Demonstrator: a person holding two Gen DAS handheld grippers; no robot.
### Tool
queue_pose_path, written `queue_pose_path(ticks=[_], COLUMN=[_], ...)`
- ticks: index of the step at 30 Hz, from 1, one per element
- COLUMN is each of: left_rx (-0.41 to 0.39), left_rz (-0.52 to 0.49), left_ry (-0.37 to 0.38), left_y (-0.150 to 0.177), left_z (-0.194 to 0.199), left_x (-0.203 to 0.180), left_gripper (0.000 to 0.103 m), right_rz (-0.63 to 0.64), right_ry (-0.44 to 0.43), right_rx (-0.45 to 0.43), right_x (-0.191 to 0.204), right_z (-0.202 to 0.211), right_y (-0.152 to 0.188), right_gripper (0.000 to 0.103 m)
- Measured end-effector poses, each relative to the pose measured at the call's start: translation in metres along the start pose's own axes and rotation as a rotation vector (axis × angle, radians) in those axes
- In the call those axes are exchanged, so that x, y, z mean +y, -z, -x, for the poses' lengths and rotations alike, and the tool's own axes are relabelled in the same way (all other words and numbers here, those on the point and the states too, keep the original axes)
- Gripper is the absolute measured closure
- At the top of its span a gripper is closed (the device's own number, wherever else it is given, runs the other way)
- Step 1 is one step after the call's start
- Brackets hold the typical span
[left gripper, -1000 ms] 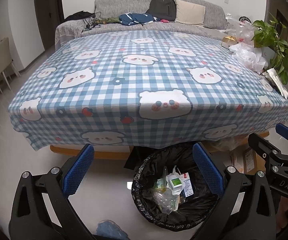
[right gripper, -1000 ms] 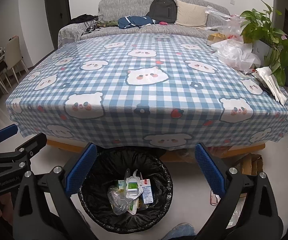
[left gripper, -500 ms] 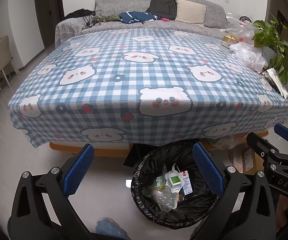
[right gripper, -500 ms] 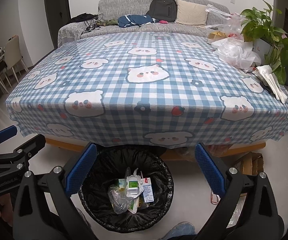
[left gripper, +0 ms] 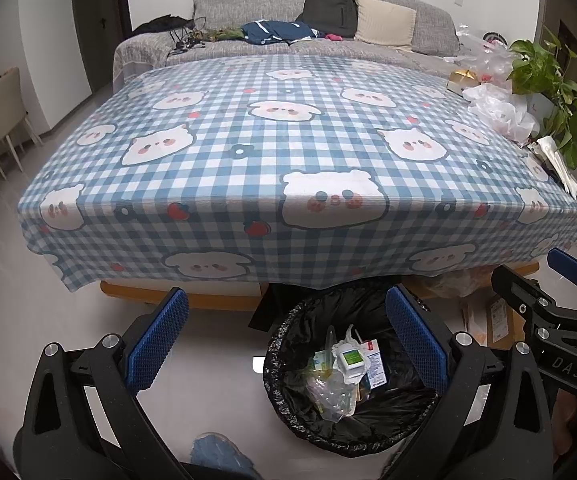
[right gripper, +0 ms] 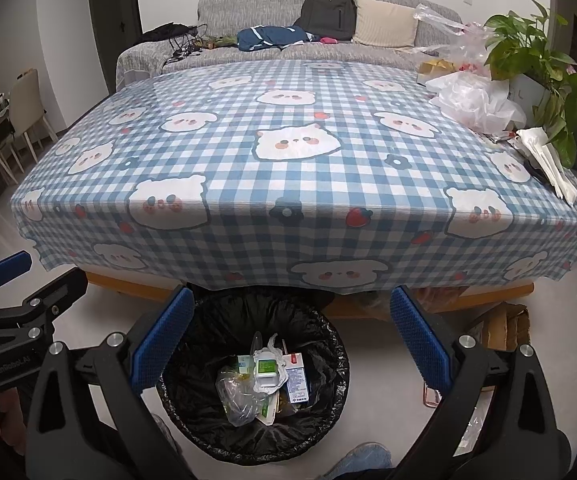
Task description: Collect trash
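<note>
The left gripper (left gripper: 286,338) was spread wide and held nothing; the right gripper (right gripper: 292,334) was spread wide too, with nothing between its blue pads (right gripper: 164,334); both hung in the air over the floor, touching nothing. The trash (right gripper: 266,382) lay in the black bin (right gripper: 192,412) on the floor, just in front of the tabletop (right gripper: 288,168); it was a clear bag, a white box with a green label and a small carton. White plastic bags (right gripper: 476,100) and a plant (right gripper: 528,48) sat at the tabletop's right edge. Compared with a second ago, both grippers stayed just as open; the view had barely shifted, and the trash lay the same.
</note>
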State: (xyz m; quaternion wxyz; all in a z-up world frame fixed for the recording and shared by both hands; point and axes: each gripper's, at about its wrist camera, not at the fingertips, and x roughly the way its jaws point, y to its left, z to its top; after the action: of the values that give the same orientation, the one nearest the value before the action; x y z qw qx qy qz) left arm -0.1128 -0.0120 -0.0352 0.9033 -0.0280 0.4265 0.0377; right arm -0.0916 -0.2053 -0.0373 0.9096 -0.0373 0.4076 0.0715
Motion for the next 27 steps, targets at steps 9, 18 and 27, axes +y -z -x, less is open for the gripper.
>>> queue_pose_path(ticks=[9, 18, 27], left_rx=[0.002, 0.028, 0.026], left_rz=[-0.002, 0.020, 0.026], left_ry=[-0.011, 0.025, 0.007], left_y=[0.000, 0.004, 0.008], left_z=[-0.002, -0.003, -0.004], left_x=[-0.002, -0.006, -0.008], left_gripper=[0.006, 0.006, 0.006], right_rz=[-0.005, -0.013, -0.008], right_ry=[-0.011, -0.009, -0.011], right_rx=[0.008, 0.009, 0.011], right_x=[-0.005, -0.011, -0.013], right_z=[-0.004, -0.001, 0.001], right_y=[0.001, 0.004, 0.007], right_gripper=[0.008, 0.008, 0.008])
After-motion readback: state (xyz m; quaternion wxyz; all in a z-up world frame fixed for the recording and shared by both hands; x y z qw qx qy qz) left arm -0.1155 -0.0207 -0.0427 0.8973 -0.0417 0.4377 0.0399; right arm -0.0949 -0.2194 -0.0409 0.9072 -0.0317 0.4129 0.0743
